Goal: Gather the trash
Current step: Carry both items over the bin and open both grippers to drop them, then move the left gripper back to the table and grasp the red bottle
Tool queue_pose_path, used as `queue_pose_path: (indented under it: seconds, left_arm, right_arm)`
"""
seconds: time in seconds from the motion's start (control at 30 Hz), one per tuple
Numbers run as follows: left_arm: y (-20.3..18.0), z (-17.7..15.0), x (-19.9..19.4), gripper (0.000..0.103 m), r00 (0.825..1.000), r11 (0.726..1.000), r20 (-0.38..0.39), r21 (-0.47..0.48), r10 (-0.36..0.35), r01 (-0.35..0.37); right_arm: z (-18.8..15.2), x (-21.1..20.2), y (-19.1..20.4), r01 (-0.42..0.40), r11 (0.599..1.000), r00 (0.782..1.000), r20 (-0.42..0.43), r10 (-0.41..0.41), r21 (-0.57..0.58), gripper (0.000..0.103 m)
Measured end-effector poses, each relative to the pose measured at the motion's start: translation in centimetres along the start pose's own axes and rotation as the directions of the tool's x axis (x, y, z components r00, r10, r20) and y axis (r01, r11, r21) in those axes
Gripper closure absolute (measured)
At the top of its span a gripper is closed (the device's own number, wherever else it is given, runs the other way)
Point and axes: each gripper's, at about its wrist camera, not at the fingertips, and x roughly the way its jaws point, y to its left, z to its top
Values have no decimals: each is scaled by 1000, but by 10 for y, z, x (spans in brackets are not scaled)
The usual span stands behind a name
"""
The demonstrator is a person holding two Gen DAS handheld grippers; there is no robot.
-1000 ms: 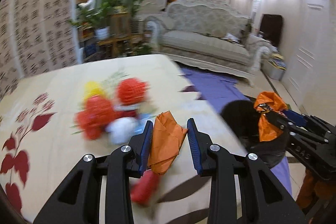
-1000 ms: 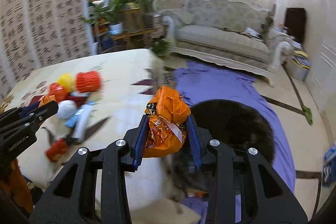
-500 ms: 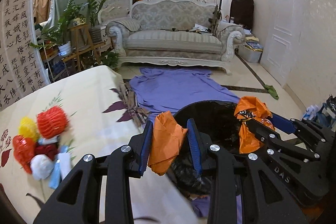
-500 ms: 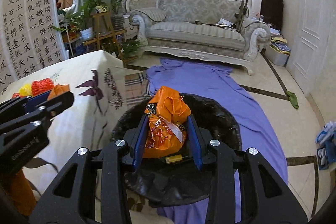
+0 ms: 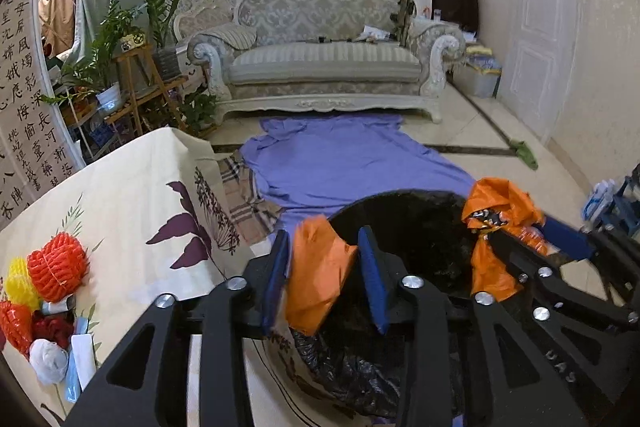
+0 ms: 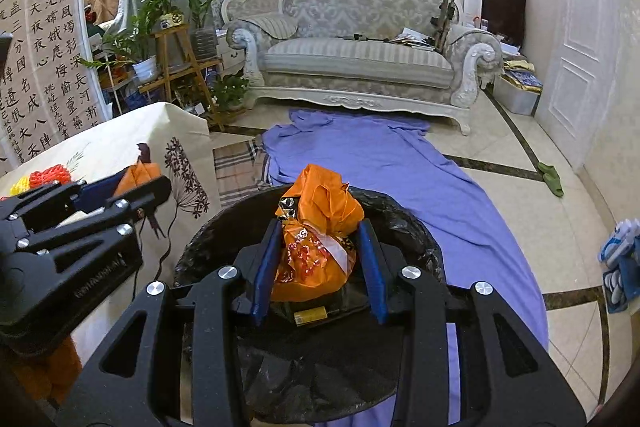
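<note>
My left tongs [image 5: 324, 277] have just been opening, the orange scrap [image 5: 318, 277] loose between the pads at the bin's [image 5: 420, 227] near rim. My right tongs [image 6: 318, 267], likewise just widening, hang squarely over the bin's mouth, the orange bag [image 6: 316, 239] between them with gaps showing beside it.

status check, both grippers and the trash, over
Left gripper and right gripper over the black-lined bin, jaws just opened. Orange wrapper and orange bag loose between the pads, dropping. Nothing in the way.
</note>
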Motion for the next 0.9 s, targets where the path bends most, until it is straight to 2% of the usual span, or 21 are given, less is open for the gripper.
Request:
queue_pose_path:
  seconds: [0.03,0.1,0.57,0.9]
  left_arm:
    - [0,0,2,43,1000,1000,-3,1,12,-12]
    - [3,-2,3,37,1000,1000,0,-9,24,-24]
    - [10,-4,-13,36,999,999,6,-21,49,-49]
    - [32,-25,-53,36,995,995,15,-10,98,-98]
  right_arm:
    - [-1,0,-1,8,1000,1000,6,-9,8,44]
    - [-1,0,-3,16,1000,1000,8,-16,12,44]
    - [-3,-3,-7,24,999,1000,0,-24,32,44]
    - [-16,-26,31,-40,999,999,-9,40,-7,44]
